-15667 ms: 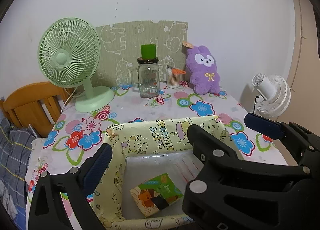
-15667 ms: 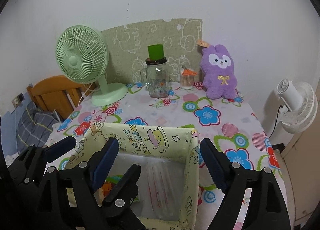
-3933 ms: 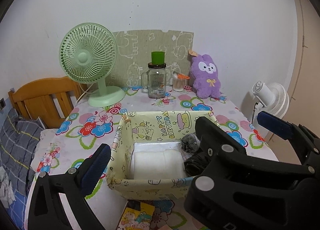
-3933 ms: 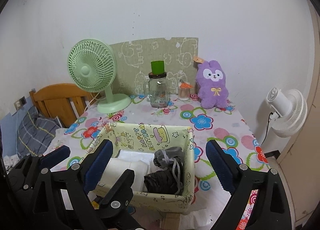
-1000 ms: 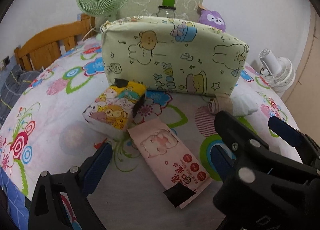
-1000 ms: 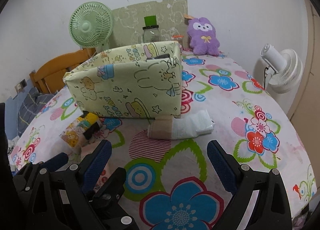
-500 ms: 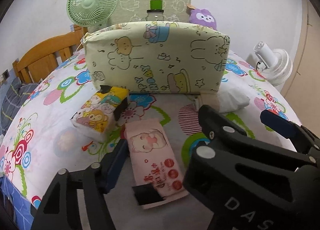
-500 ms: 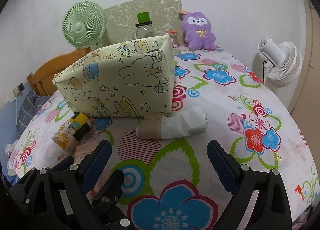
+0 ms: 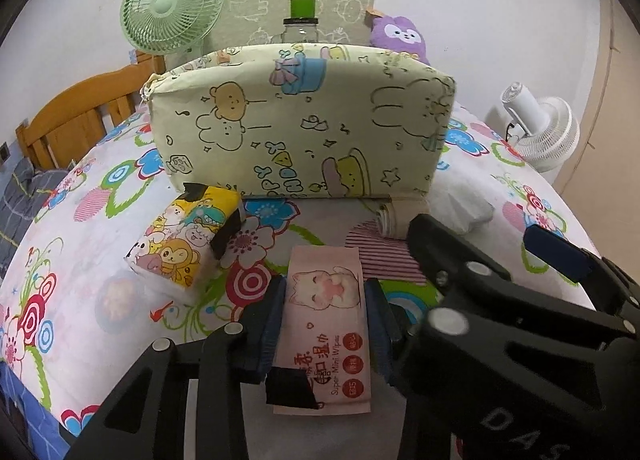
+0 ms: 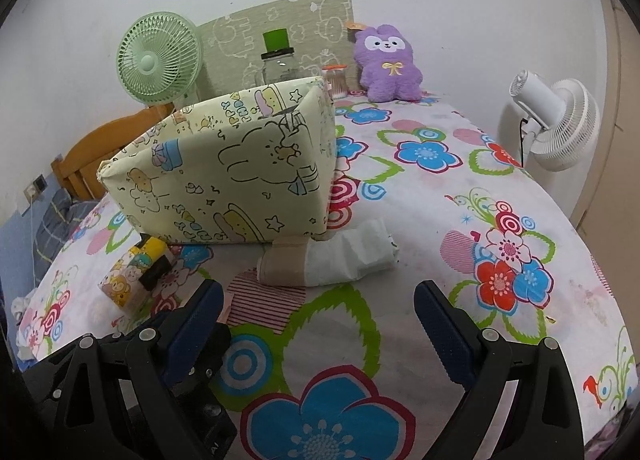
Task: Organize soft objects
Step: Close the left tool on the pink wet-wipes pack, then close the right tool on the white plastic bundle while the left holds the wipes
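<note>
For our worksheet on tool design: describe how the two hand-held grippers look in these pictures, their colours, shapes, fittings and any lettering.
Both are matte black plastic frames with two long angular fingers. The left gripper has dark blue pads and round silver rivets. The right gripper has ribbed dark blue pads and the same silver rivets along its fingers. Raised letters reading "DAS" show on the black body at the lower right of the left wrist view. No cables or sleeves are visible.

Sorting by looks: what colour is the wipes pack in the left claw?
Pink, with a cartoon cat; the wipes pack shows best in the left wrist view.
</note>
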The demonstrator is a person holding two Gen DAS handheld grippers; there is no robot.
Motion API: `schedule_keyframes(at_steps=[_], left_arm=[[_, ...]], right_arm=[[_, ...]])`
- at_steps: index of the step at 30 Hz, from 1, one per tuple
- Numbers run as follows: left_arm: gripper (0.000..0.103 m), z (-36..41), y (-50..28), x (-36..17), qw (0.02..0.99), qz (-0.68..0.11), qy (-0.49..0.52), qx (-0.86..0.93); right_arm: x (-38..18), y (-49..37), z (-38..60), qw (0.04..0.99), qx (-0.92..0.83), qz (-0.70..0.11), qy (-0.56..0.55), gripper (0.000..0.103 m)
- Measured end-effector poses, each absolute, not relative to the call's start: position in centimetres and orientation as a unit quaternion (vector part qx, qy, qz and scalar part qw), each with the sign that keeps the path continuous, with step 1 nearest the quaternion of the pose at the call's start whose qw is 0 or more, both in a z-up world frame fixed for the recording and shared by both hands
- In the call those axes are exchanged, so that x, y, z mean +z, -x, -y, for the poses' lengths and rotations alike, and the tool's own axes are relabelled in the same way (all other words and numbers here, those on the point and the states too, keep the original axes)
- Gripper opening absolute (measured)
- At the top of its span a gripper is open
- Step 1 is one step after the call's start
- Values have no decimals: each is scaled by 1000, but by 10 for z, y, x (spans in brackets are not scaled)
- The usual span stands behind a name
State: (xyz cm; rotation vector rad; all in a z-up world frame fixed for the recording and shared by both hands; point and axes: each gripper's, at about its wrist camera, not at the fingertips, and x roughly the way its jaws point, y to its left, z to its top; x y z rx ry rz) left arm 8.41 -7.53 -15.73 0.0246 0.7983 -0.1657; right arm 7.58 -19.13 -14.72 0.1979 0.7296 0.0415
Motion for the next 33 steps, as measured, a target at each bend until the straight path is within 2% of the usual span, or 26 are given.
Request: schedule_keyframes(at_steps=[28, 33], left_arm=[[40, 88, -131, -154, 913, -399, -23, -78], [40, 89, -132, -156, 912, -401, -28, -77]], right_arm=[[-157, -125, 204, 909, 4, -405, -99, 98], [-162, -132, 201, 903, 8, -419, -92, 85]])
